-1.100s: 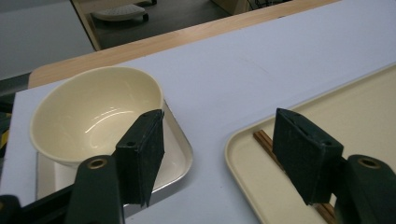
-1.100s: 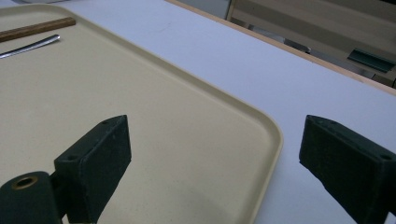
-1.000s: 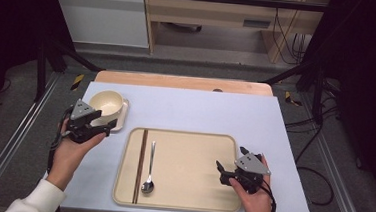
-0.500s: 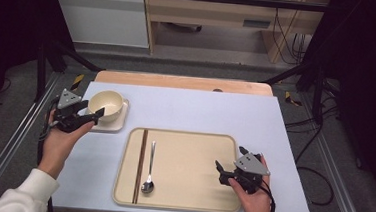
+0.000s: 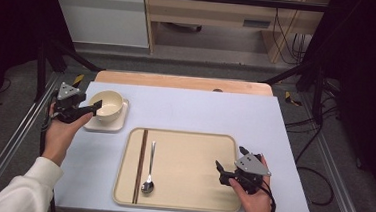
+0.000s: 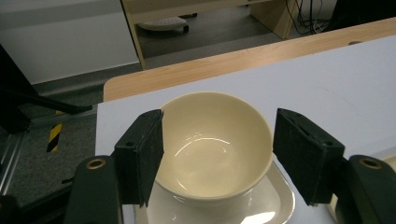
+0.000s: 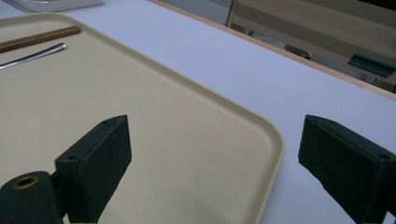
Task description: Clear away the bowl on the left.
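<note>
Bowl [image 5: 107, 103] on plate [image 5: 105, 123], left behind tray [image 5: 184, 196] holding spoon [image 5: 149, 168].

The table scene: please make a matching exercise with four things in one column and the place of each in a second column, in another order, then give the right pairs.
Things:
1. bowl
2. spoon
3. chopsticks
4. right gripper

Places:
A. along the left edge of the tray
B. over the tray's right edge
C. on the small white plate
D. on the tray, just right of the chopsticks

Pairs: 1-C, 2-D, 3-A, 4-B
</note>
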